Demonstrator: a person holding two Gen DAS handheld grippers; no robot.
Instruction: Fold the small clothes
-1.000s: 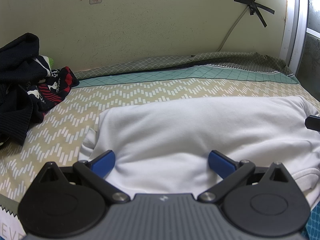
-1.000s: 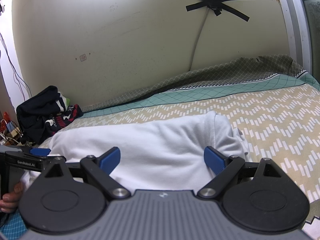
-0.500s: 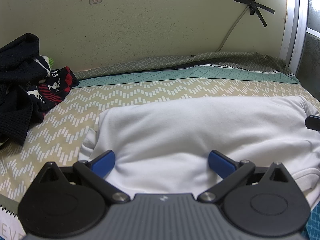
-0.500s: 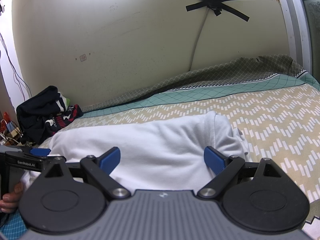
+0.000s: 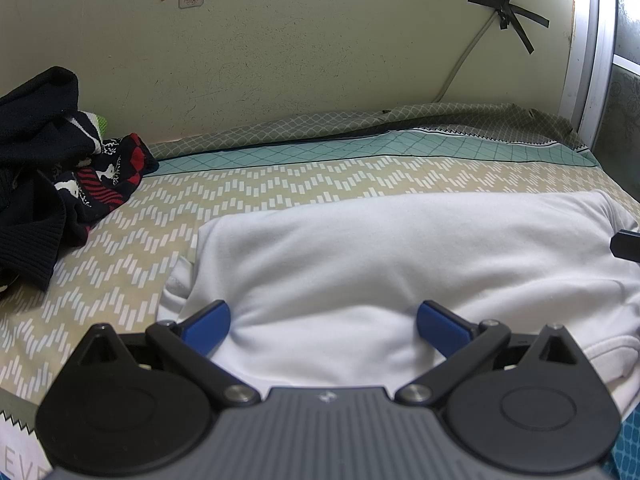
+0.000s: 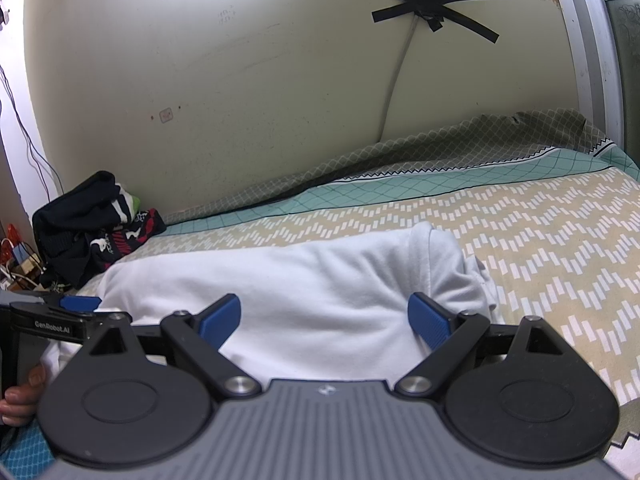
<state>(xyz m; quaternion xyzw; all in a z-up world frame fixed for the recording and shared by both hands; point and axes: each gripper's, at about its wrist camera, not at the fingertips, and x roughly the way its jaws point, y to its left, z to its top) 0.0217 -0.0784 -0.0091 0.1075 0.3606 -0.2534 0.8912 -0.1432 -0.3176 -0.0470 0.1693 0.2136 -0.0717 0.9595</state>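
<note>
White cotton garment [image 5: 400,264] lies flat on the chevron-patterned beige and teal bedsheet [image 5: 280,188], folded into a broad rectangle, smooth, with a ribbed hem bunched at its near right edge. No containers in view.

Left gripper [image 5: 323,322]: jaws spread wide, holding nothing, blue fingertips [image 5: 206,322] resting low over the garment's near edge, cloth lying between and ahead of them.

Right gripper [image 6: 325,318]: jaws likewise wide apart and unloaded, garment directly ahead and between them.

Pile of dark knitted clothes with red and white patterning [image 5: 52,168] sits far left of the left jaws, well apart from the garment, against the cream wall [image 5: 320,40].
</note>
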